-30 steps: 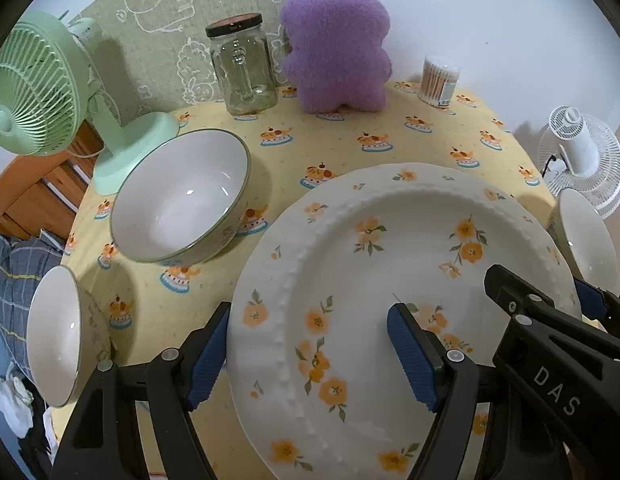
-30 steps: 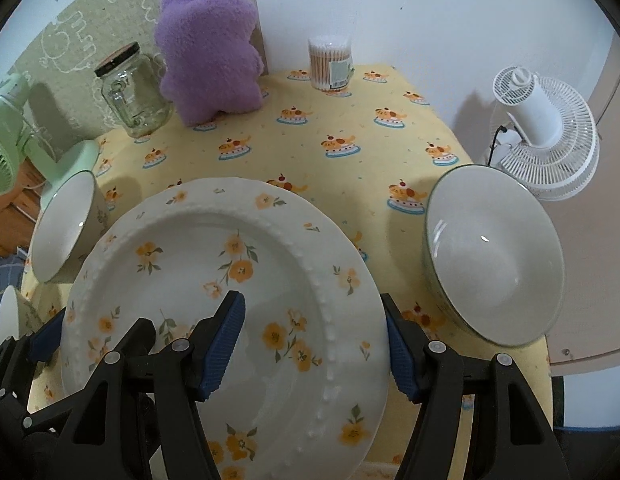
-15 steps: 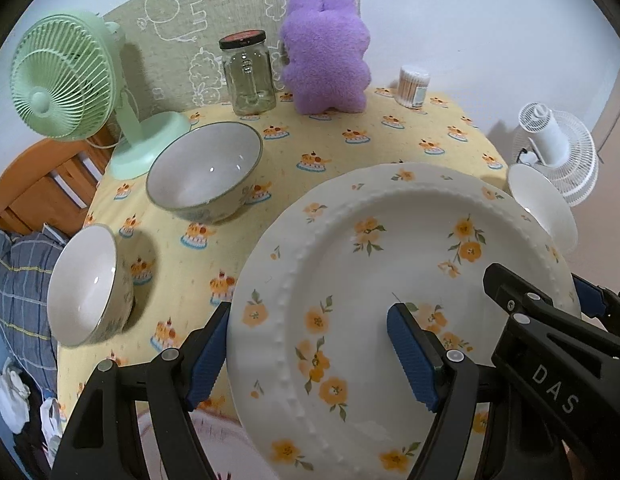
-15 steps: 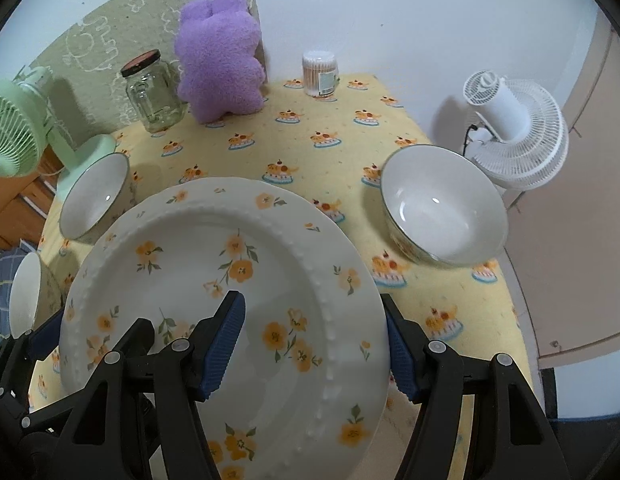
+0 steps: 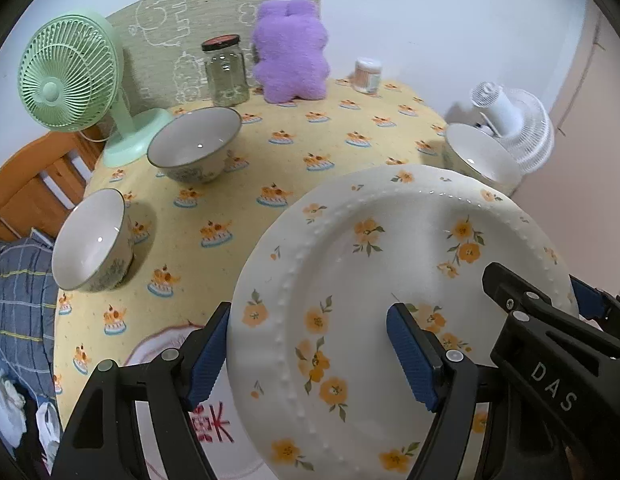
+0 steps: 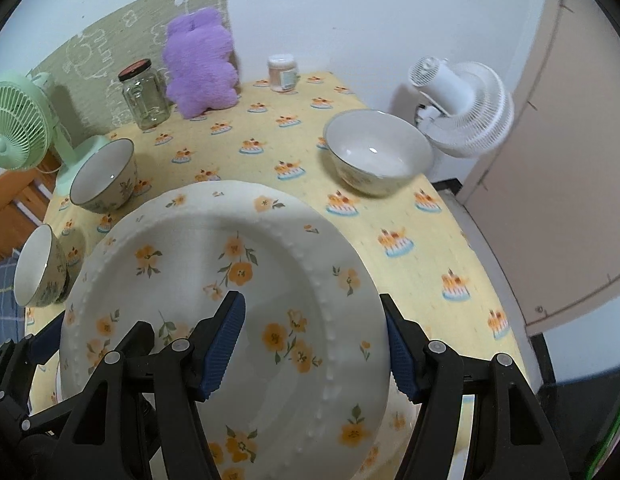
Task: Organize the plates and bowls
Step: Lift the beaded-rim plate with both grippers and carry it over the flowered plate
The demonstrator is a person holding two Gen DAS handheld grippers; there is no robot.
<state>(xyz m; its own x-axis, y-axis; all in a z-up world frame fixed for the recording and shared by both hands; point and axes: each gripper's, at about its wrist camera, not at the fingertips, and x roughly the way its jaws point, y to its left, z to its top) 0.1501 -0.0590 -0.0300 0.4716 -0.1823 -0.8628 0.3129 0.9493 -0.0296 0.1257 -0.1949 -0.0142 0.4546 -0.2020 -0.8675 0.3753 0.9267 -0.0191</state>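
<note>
Item: floral plate (image 5: 390, 280), white with orange flowers and a beaded rim, held above the near edge of the yellow cake-print tablecloth (image 5: 330, 136) and tilted.

Holders: left gripper (image 5: 310, 360) clamped across the plate's left rim, one blue pad under the edge and the other on the upper face. Right gripper (image 6: 314, 344) clamped likewise on the opposite rim. Neither set of fingers stands apart from the plate.

Around the plate:
- small bowl (image 5: 91, 242), left of the plate, at the cloth's edge
- middle bowl (image 5: 195, 146), beyond and left of the plate
- large bowl (image 6: 378, 152), beyond and right of the plate
- glass jar (image 5: 225, 72), purple plush toy (image 5: 293, 52) and cotton-swab tub (image 5: 368, 74), far beyond the plate at the wall
- green desk fan (image 5: 69, 80), far left of the plate; white fan (image 6: 466, 108), right, off the table

Risks, as judged: glazed ware pinched only at two rim points may slide if either hand eases or the two hands drift apart; more tilt would worsen this. The small bowl sits close enough to the cloth's edge that a knock could send it off.

Obscured: directly below the plate a pale rounded rim (image 5: 157, 344) with red markings shows; most of it is covered, so I cannot tell what it is. The lower pads are hidden beneath the plate.
</note>
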